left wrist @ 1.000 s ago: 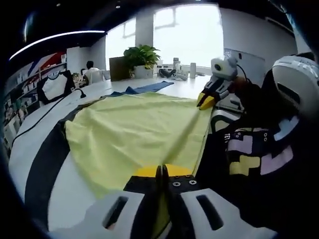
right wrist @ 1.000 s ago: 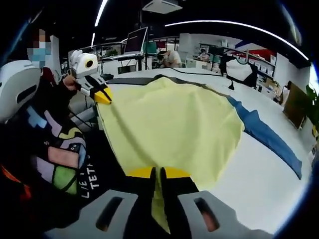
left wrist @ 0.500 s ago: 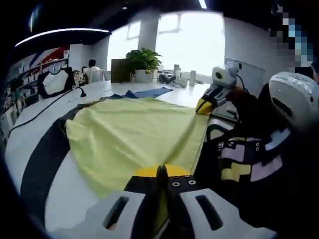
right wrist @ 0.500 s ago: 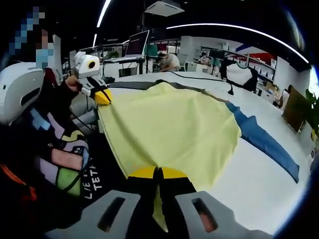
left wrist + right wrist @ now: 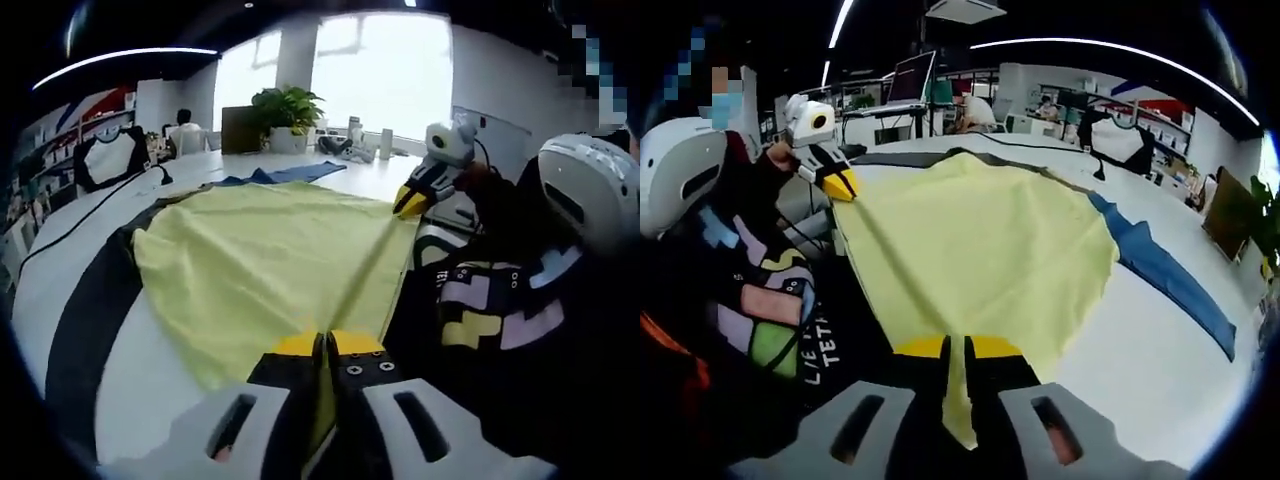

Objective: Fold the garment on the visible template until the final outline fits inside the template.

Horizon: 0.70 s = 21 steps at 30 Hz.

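Observation:
A pale yellow garment point(image 5: 250, 260) lies spread over a white table, with its near edge held up between both grippers. My left gripper point(image 5: 322, 345) is shut on one corner of that edge, and the cloth runs down between the jaws. It appears again in the right gripper view as the left gripper point(image 5: 837, 183), its yellow tips pinching cloth. My right gripper point(image 5: 958, 352) is shut on the other corner; in the left gripper view this right gripper point(image 5: 413, 201) also grips the garment point(image 5: 980, 240). A black template band point(image 5: 90, 310) runs beside the cloth.
A blue strip point(image 5: 1170, 275) lies on the table past the garment's far side. A black cable point(image 5: 95, 220) crosses the table. A potted plant point(image 5: 285, 105), bottles and a seated person point(image 5: 183, 125) are at the far end. The holder's patterned sleeve point(image 5: 495, 305) is close by.
Both grippers stay shut on the garment's near edge. The edge between them looks slightly more taut, and both views have shifted a little.

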Tool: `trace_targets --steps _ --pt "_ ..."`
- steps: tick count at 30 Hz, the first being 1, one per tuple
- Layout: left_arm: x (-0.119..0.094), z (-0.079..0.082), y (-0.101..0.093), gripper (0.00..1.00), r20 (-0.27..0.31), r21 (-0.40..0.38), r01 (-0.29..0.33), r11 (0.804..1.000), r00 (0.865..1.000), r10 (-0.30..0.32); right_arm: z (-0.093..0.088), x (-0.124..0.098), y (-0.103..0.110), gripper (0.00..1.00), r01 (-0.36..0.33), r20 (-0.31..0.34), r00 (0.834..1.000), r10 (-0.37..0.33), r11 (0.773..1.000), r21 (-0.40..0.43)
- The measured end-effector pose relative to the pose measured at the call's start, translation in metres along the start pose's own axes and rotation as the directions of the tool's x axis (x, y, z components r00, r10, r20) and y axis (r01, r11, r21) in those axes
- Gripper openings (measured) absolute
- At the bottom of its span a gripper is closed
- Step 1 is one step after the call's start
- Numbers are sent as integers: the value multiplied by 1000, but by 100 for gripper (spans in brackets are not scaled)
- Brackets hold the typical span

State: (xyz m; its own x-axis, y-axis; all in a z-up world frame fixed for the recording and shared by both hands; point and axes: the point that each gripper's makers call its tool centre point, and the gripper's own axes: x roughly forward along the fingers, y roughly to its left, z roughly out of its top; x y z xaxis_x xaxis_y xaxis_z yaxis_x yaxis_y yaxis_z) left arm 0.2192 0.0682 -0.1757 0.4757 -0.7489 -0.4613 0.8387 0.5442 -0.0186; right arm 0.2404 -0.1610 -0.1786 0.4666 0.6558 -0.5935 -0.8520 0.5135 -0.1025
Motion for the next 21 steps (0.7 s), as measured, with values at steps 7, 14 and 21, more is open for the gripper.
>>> trace_targets --steps 7,14,21 --pt "9 4 -15 13 -10 97 38 995 999 -37 15 11 27 9 -89 37 995 90 996 -30" --pt "15 0 -26 12 -21 130 82 988 997 -80 11 18 41 9 -149 27 988 151 988 -41" --pt "18 -4 -27 12 -16 99 101 990 995 -100 8 22 46 11 -171 12 985 172 983 -59"
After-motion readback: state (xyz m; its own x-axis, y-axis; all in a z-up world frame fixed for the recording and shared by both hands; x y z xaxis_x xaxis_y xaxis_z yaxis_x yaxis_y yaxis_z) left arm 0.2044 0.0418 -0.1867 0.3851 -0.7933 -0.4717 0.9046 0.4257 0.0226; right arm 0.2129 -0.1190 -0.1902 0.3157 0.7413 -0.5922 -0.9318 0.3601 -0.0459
